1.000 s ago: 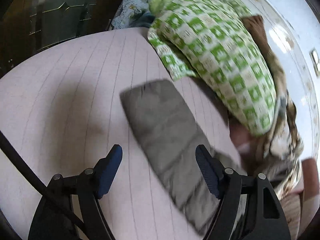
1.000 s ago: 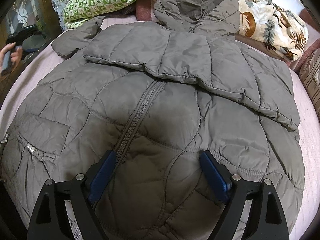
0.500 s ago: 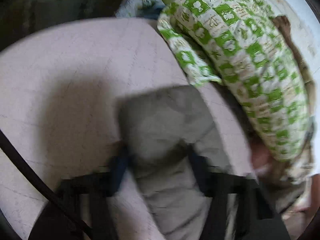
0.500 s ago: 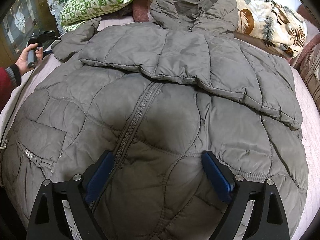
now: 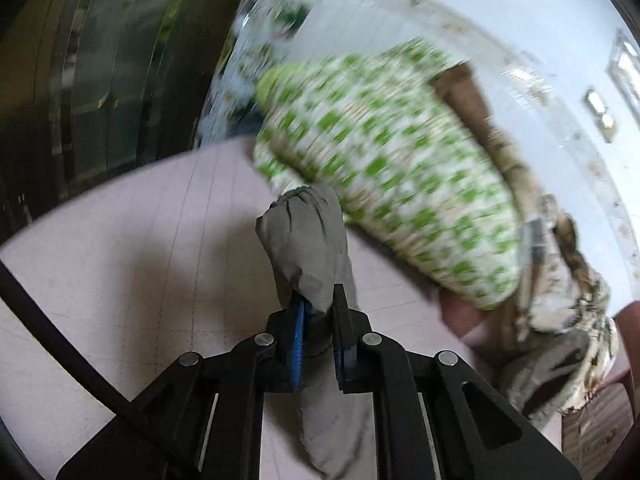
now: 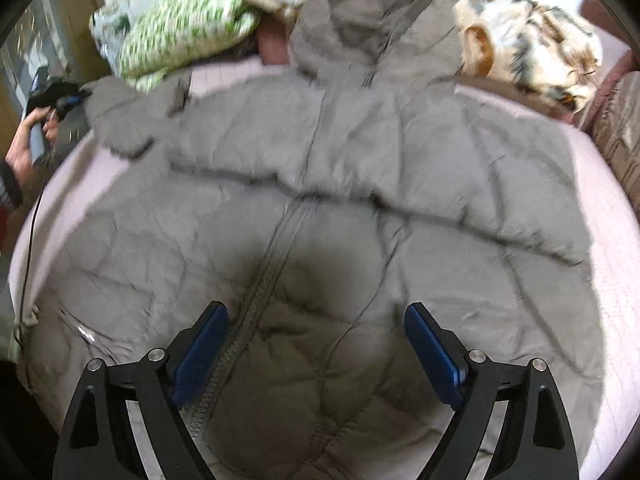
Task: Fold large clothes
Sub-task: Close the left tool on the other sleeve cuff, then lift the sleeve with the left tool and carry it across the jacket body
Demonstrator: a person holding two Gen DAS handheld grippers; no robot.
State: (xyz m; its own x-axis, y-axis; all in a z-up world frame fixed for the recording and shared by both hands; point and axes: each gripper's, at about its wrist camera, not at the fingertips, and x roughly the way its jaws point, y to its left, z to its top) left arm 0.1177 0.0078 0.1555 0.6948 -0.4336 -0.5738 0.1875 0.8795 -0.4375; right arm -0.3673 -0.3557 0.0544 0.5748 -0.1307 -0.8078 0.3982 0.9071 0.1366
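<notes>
Two grippers, one garment. Left gripper [image 5: 318, 312]: jaws pressed together on the cuff end of the sleeve [image 5: 308, 244], grey fabric bunched above the blue pads and lifted clear of the pink bedsheet [image 5: 132, 240]; the sleeve's remainder trails down between the black linkages. Right gripper [image 6: 316, 344]: jaws spread wide, holding nothing, hovering over the lower front of the jacket [image 6: 320, 208], straddling a quilted panel just beside the zipper [image 6: 256, 292]. Jacket: grey, quilted, hooded, lying front-up and spread across the bedsheet, hood [image 6: 372, 20] at the far end, the opposite sleeve apparently already laid across the chest. Beyond the jacket's far-left shoulder: green checked pillow [image 6: 184, 28], close to the pinched sleeve; beyond the hood, patterned blanket [image 6: 532, 52]. Step in hand, as judged: sleeve fold, left side. Next move calls for carrying the pinched cuff inward over the jacket's chest, laying it flat without twisting, then releasing; the free gripper could steady the body against dragging.
</notes>
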